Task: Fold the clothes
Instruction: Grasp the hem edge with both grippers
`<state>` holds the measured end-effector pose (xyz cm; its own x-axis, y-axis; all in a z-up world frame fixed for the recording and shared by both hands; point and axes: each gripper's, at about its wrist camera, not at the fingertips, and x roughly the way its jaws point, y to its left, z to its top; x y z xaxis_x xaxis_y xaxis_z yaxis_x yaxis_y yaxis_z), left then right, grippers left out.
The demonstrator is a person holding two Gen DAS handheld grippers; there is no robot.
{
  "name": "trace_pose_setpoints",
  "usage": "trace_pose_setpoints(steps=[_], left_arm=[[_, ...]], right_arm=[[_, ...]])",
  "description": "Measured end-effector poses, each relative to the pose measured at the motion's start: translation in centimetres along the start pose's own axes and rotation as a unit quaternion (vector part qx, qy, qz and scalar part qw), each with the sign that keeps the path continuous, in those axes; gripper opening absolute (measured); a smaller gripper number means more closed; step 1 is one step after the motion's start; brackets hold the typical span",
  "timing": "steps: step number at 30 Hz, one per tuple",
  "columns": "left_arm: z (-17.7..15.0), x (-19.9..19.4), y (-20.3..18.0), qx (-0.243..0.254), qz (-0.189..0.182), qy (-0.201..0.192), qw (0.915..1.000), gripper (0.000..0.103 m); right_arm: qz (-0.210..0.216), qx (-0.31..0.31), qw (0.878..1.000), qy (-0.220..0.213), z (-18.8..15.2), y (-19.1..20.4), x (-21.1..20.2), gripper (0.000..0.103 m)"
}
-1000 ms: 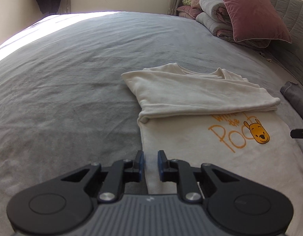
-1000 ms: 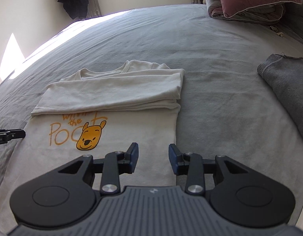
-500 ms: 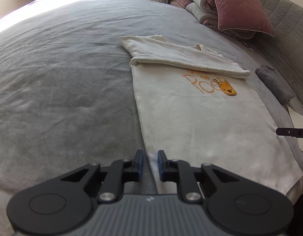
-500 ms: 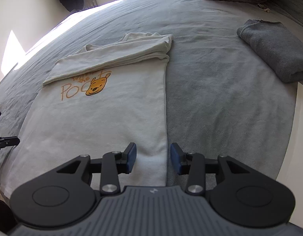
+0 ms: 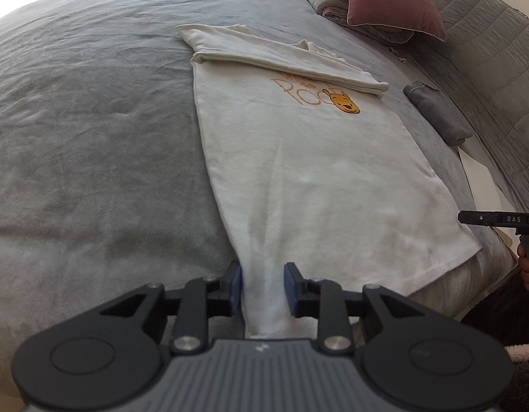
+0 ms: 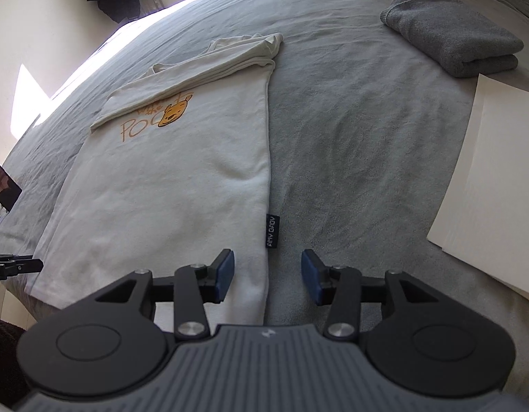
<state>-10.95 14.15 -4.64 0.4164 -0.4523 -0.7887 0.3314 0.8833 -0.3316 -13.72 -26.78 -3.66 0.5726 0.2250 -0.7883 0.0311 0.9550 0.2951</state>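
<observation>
Both grippers drawn back to shirt [image 5: 309, 158] hem, jaws just opening, empty, grey towel [image 6: 453, 43] beside.

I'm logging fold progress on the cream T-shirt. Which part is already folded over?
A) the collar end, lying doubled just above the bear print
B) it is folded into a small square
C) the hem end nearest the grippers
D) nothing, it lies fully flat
A: the T-shirt has its far end doubled over beside the bear print; the hem lies flat.
</observation>
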Motion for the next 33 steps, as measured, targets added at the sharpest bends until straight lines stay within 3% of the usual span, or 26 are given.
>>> trace_pose_setpoints(steps=[18, 29, 33], left_arm=[[-1.4, -1.0, -0.2, -0.009, -0.029, 0.024, 0.9992, 0.028], [-1.2, -0.5, 0.9, -0.037, -0.062, 0.038, 0.9967, 0.027], [-1.2, -0.3, 1.1, -0.041, -0.078, 0.049, 0.9949, 0.022]], right_arm=[[0.001, 0.000, 1.000, 0.021, -1.9, -0.7, -1.8, 0.052], [0.055, 0.011, 0.997, 0.057, -2.1, -0.5, -0.8, 0.054], [0.088, 0.020, 0.993, 0.081, -1.8, -0.5, -0.6, 0.025]])
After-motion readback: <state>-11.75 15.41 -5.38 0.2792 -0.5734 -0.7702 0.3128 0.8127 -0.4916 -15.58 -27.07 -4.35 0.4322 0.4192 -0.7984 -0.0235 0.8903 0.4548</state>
